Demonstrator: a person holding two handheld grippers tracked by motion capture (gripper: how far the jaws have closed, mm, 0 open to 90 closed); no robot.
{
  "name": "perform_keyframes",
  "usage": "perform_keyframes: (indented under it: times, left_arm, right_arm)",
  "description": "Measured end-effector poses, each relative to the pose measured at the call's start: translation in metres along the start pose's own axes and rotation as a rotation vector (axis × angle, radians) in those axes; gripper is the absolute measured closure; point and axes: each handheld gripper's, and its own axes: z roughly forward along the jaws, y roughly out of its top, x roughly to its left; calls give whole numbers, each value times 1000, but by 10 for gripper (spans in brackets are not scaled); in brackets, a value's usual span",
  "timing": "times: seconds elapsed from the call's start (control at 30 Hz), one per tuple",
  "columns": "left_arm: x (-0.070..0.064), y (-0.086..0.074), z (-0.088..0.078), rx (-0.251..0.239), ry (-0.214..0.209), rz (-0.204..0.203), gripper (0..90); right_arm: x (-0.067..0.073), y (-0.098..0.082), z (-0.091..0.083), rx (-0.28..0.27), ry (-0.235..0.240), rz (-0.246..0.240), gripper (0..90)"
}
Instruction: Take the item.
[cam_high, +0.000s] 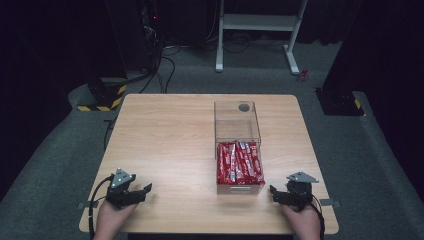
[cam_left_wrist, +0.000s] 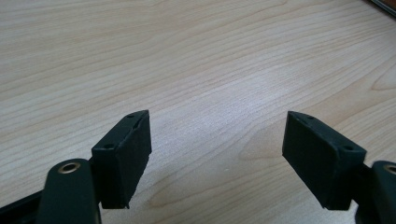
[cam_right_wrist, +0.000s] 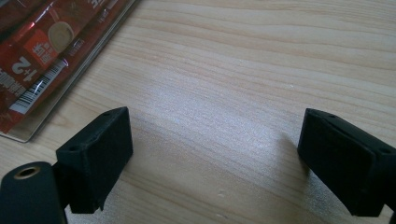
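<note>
Clear box (cam_high: 238, 150) of red packets (cam_high: 239, 162) right of desk (cam_high: 165, 145) centre, reaching toward near edge. Left gripper (cam_high: 142, 192) rests by near-left corner, right gripper (cam_high: 274, 192) by near-right corner, just beside box. Both released wide, nothing between jaws. Likely next: right gripper reaches packets; approach from above, pinch one packet only

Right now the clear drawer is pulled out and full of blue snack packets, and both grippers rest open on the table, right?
Not quite: the snack packets are red, not blue, as the high view shows. The clear drawer is pulled out and full, and the left gripper and right gripper rest open on the table.
</note>
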Motion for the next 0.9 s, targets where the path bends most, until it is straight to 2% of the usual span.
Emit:
perform_keyframes:
  times: [0.23,0.47,0.67,0.9]
  left_arm:
    - [-5,2,3,-3,-1,14,242]
    - [-9,5,6,-9,-17,-1,242]
    - [-15,8,8,-4,-31,14,242]
    - [-20,12,9,-20,-54,12,246]
  right_arm:
    - [0,0,0,-1,0,-1,101]
    - [0,0,0,0,0,0,101]
    - [0,0,0,0,0,0,101]
    - [0,0,0,-2,1,-2,107]
